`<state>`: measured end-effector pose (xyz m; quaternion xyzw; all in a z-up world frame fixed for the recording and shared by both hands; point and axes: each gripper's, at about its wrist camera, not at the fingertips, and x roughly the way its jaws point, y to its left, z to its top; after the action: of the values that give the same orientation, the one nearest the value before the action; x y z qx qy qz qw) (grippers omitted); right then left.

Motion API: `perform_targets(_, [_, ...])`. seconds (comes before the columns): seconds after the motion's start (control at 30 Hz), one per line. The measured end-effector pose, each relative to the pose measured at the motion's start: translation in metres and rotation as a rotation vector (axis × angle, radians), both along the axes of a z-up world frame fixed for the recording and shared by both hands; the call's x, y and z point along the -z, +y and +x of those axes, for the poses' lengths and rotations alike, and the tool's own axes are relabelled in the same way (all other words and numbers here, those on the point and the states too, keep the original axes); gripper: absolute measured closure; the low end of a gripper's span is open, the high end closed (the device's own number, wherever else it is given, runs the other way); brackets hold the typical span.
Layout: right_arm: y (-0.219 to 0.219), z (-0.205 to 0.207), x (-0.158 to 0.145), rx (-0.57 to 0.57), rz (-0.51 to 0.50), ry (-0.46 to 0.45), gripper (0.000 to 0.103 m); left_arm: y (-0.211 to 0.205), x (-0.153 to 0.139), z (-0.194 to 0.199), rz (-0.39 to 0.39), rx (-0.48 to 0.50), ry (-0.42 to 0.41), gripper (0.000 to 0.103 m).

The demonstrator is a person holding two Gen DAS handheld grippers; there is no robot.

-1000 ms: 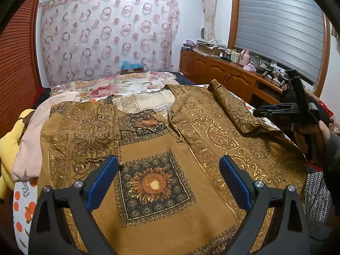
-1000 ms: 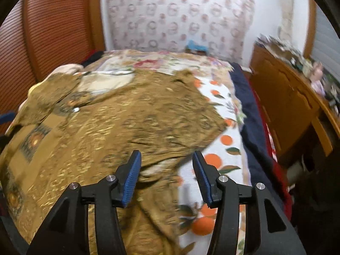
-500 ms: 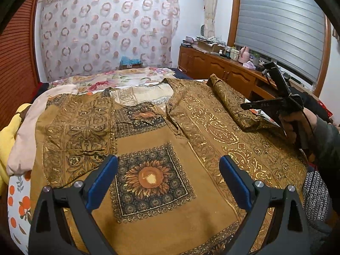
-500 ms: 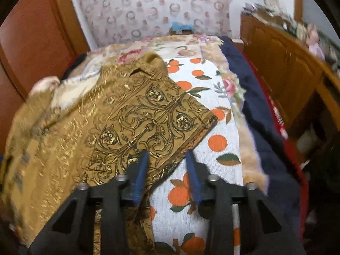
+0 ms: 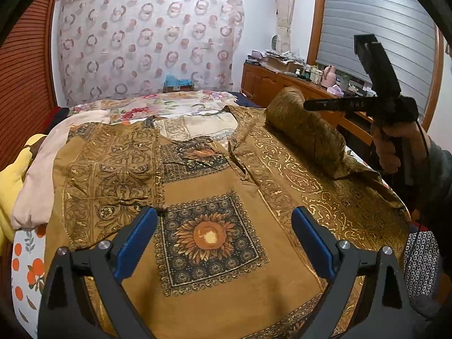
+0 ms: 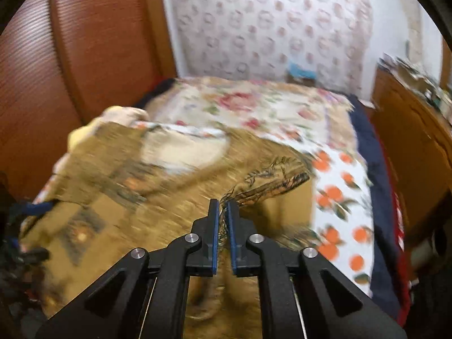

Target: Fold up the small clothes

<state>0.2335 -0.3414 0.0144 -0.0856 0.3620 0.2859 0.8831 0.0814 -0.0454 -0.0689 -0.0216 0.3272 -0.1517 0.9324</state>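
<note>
A bed (image 5: pixel 28 257) under an orange-print sheet (image 6: pixel 341 197) carries a brown patterned garment (image 5: pixel 214 254) spread flat; a floral quilt (image 5: pixel 169 106) lies beyond. Pink cloth (image 5: pixel 53 163) and yellow cloth (image 5: pixel 11 186) sit at its left edge.

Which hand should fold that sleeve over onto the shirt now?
The right. The right gripper is closing with the brown shirt's sleeve edge between its pads, lifted. The left gripper hangs open above the shirt's middle, holding nothing.

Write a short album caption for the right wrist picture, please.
Right gripper, its jaws closing, pinches the sleeve of a gold-patterned brown top on the bed.
</note>
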Motion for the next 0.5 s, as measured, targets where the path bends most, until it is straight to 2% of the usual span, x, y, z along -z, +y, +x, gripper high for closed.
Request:
perform_targets(0.07, [0.004,-0.002,-0.005,-0.015,0.005,-0.017,0.081,0.004,0.0,-0.001,-0.006,-0.007,-0.003,0.006])
perform_targets(0.17, [0.001,0.001,-0.006,-0.019,0.015,-0.023,0.067,0.01,0.0,0.0,-0.014,-0.016,0.001,0.006])
perform_targets(0.5, [-0.02,0.017,0.028,0.093,-0.128,0.009,0.062,0.03,-0.005,0.004,-0.005,-0.067,-0.01,0.006])
